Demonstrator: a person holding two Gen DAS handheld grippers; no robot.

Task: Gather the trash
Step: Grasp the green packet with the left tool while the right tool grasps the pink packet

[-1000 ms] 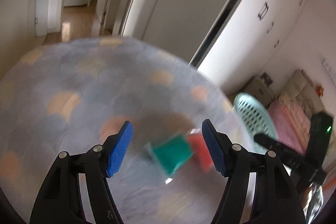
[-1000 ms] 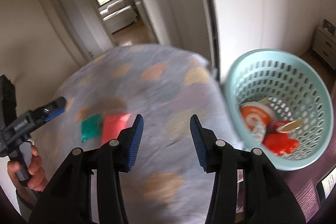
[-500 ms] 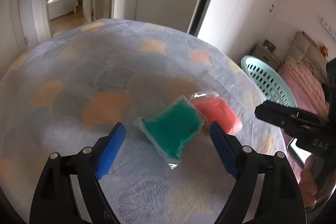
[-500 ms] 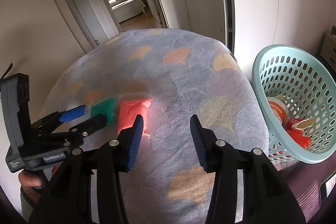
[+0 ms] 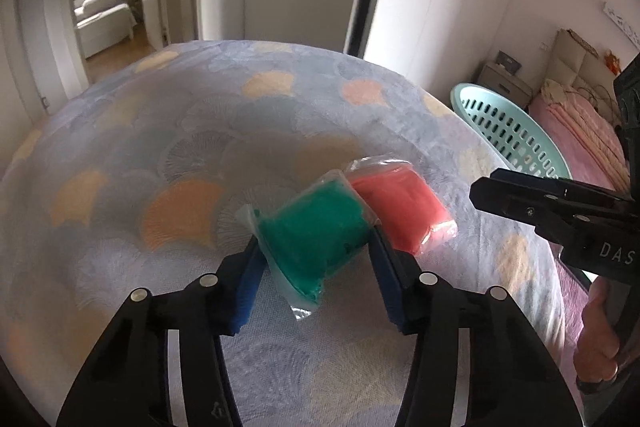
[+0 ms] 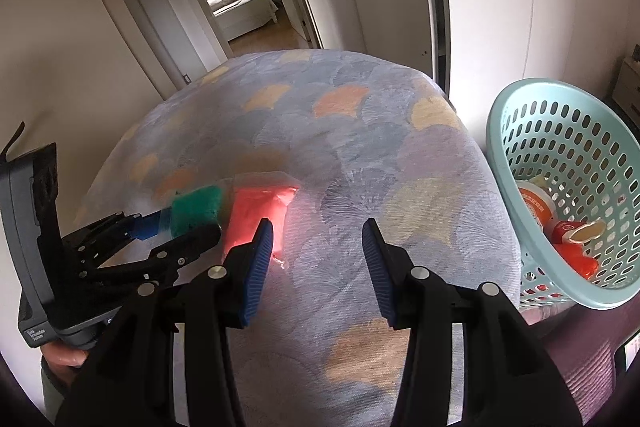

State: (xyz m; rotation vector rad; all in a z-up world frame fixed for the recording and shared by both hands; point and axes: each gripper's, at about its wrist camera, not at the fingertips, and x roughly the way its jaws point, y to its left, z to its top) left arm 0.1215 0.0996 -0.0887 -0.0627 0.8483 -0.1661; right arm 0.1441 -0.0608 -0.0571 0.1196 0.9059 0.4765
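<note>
A green plastic-wrapped packet [image 5: 316, 231] lies on the patterned tablecloth [image 5: 160, 147], with a red packet [image 5: 400, 207] touching its right side. My left gripper [image 5: 316, 243] has its jaws closing, and both blue pads press the green packet's sides. The right wrist view shows the same grip on the green packet [image 6: 198, 205] by the left gripper [image 6: 184, 227]. My right gripper [image 6: 318, 231] hovers open above the cloth with nothing between its fingers. The red packet [image 6: 258, 215] sits just beyond its left finger.
A mint perforated basket [image 6: 500, 131] stands off the table's right edge, holding an orange lid and red trash [image 6: 536, 205]. White wardrobe doors rise behind the table, and a doorway leads to another room. A pink bed [image 5: 580, 131] lies beyond the basket.
The left gripper came down over the green packet, opened wide, then closed its pads onto the packet's sides. The right gripper shifted slightly over the table and stayed open.
</note>
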